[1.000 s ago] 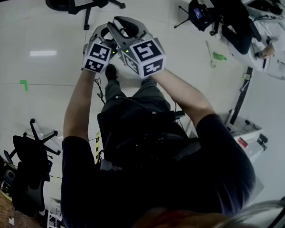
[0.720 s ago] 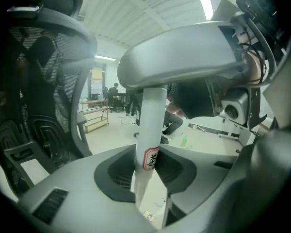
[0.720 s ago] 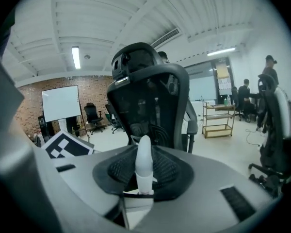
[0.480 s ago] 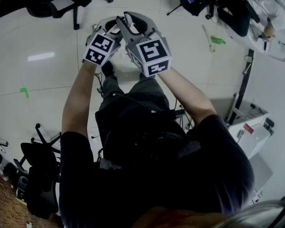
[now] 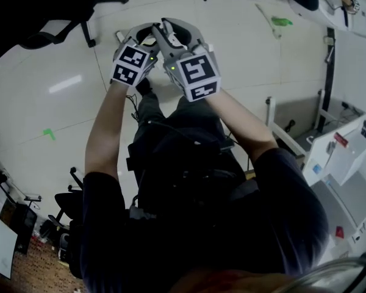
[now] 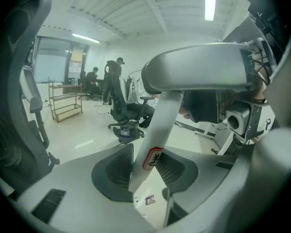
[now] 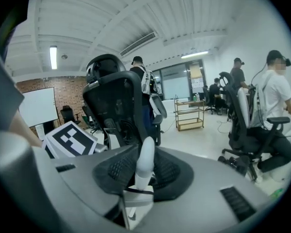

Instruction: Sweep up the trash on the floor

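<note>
Nearby, office chair, white cabinet, white handle

Handle: twelve o'clock, ahead of the person.
Office chair: eleven o'clock, left of the handle.
Cabinet: three o'clock, right of the person.
Tape mark: nine o'clock.

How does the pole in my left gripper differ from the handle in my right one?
The pole runs long and bears a red-edged label; the handle ends short in a rounded tip. The left gripper has just been opening its fingers, loose around the pole; the right gripper pinches the handle. Both are white.
</note>
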`<state>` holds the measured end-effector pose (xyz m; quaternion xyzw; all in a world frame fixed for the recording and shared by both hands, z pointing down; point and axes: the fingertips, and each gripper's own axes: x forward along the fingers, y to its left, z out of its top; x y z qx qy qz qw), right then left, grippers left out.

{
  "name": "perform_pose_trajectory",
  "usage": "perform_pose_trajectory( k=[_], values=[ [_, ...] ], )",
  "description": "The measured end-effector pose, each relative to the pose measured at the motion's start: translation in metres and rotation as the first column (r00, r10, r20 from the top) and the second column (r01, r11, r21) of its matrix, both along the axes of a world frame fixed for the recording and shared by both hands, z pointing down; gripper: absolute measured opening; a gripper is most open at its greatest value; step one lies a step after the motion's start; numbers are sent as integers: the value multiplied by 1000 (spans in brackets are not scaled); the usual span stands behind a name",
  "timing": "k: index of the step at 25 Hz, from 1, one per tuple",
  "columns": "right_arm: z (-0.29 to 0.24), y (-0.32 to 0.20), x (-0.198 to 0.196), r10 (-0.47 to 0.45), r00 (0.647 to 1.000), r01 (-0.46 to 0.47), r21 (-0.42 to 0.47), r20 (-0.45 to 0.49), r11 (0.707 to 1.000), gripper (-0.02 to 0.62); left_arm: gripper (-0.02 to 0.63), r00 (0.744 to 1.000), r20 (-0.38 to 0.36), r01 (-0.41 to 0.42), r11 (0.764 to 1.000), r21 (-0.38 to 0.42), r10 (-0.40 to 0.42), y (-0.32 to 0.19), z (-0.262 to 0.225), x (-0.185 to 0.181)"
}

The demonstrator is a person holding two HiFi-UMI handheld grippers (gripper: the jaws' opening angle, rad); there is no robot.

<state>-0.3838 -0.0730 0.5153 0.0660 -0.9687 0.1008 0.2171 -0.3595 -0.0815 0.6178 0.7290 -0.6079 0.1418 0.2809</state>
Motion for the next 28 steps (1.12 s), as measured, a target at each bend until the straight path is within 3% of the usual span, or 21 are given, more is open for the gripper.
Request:
perform_pose_trajectory(
  k=[7,13,28],
  values=[
    [14,-51,56,133,991,-133,-32,-23,991,104,133,989,-35,-144,989,-35,143,-41,13,57],
    [30,-87,106,202,978,-204,-30,-45,979,104,137,974,-85,-214,975,-55,209,-73,26,109],
    [50,-166,207,332,941,-335,-45,-58,941,104,136,900,-120,-433,893,-121,420,-140,44,215]
  ],
)
